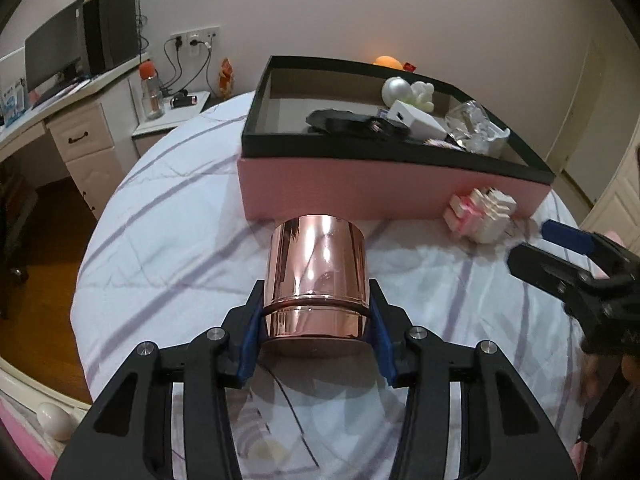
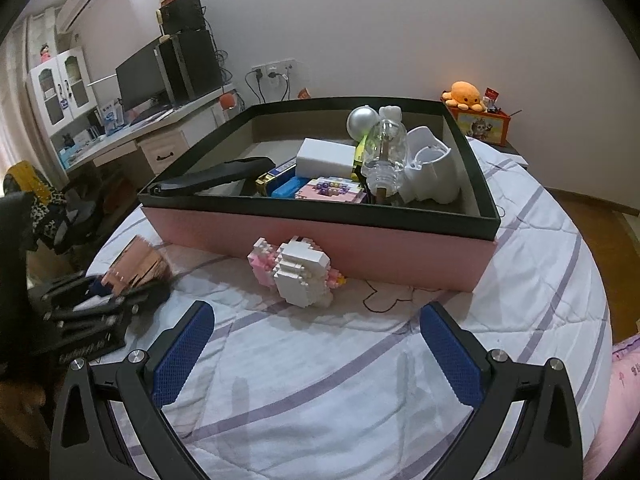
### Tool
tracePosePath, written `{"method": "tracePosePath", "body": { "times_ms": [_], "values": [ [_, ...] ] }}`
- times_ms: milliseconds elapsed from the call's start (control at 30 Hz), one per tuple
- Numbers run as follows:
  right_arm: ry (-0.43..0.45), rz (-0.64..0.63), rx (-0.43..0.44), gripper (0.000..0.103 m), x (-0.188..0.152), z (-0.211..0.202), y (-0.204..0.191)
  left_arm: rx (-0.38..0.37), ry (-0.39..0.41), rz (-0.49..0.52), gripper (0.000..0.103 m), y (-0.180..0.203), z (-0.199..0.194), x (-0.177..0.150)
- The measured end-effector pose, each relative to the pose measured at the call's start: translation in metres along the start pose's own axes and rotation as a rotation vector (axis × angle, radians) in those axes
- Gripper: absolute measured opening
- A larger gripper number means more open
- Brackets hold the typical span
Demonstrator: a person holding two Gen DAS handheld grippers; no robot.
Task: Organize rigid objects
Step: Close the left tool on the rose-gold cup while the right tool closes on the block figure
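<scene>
The left gripper (image 1: 316, 344) clamps a shiny rose-gold metal cylinder (image 1: 318, 266); the right gripper (image 2: 316, 354) gapes before a knobbly white-and-pink brick figure (image 2: 298, 272).

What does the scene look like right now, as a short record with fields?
surface: round bed with striped sheet
left tool: shut on rose-gold canister
right tool: open, holding nothing
box: pink box with black rim, holding mixed items
in front of box: pink and white brick figure on the sheet
</scene>
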State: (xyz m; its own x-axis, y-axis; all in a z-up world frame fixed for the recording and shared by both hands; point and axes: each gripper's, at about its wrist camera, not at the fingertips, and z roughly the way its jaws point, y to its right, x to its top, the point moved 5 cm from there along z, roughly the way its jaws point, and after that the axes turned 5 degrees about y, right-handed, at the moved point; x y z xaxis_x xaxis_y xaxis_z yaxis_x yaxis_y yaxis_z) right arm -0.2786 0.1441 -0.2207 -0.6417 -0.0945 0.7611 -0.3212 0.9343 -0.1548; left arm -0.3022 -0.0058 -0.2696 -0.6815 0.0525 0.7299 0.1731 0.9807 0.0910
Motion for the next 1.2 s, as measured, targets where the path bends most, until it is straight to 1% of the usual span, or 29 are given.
{"method": "tracePosePath", "body": {
  "times_ms": [100,267,400,467,500,533,600,667,700,733,767,833,867,900,933,1100,1200],
  "values": [
    [-0.021,0.006,-0.001,0.103,0.001,0.007,-0.003,0.016,0.011,0.015,0.047,0.003,0.000,-0.004],
    [-0.045,0.018,-0.011,0.103,0.006,0.024,-0.010,0.019,0.013,0.011,0.048,0.001,0.000,-0.004],
    [-0.056,0.051,-0.042,0.103,0.012,0.037,-0.012,0.009,0.006,-0.006,0.056,-0.001,0.004,0.000],
    [-0.071,0.071,-0.063,0.103,0.011,0.043,-0.010,0.013,0.003,-0.005,0.057,-0.001,0.007,0.003],
    [-0.080,0.090,-0.065,0.101,0.010,0.047,-0.009,0.014,0.006,-0.003,0.055,0.000,0.008,0.004],
    [-0.087,0.098,-0.065,0.097,0.010,0.049,-0.007,0.013,0.006,0.003,0.048,0.000,0.009,0.004],
    [-0.084,0.108,-0.057,0.097,0.009,0.049,-0.006,-0.010,0.009,0.014,0.047,0.003,0.009,0.004],
    [-0.082,0.106,-0.050,0.095,0.008,0.048,-0.004,-0.013,0.009,0.013,0.047,0.003,0.009,0.005],
    [-0.081,0.103,-0.054,0.089,0.008,0.047,-0.003,-0.012,0.008,0.012,0.047,0.003,0.009,0.004],
    [-0.080,0.094,-0.062,0.081,0.007,0.045,-0.002,-0.010,0.008,0.011,0.047,0.004,0.008,0.005],
    [-0.080,0.087,-0.058,0.077,0.007,0.043,0.000,-0.003,0.007,0.014,0.047,0.006,0.008,0.004],
    [-0.084,0.073,-0.052,0.059,0.006,0.040,0.004,0.007,0.008,0.018,0.047,0.008,0.005,0.003],
    [-0.083,0.074,-0.038,0.058,0.005,0.038,0.006,0.008,0.007,0.013,0.047,0.009,0.004,0.002],
    [-0.083,0.085,-0.008,0.058,0.004,0.036,0.008,0.003,0.007,0.010,0.047,0.010,0.003,0.001],
    [-0.082,0.084,0.002,0.058,0.004,0.033,0.009,-0.004,0.005,0.007,0.047,0.011,0.001,0.000],
    [-0.068,0.065,0.037,0.058,-0.003,0.014,0.007,-0.034,0.007,-0.011,0.047,0.015,-0.014,-0.003],
    [-0.051,0.043,0.049,0.058,-0.005,0.000,0.005,-0.030,0.015,-0.007,0.047,0.017,-0.024,-0.002]
  ]
}}
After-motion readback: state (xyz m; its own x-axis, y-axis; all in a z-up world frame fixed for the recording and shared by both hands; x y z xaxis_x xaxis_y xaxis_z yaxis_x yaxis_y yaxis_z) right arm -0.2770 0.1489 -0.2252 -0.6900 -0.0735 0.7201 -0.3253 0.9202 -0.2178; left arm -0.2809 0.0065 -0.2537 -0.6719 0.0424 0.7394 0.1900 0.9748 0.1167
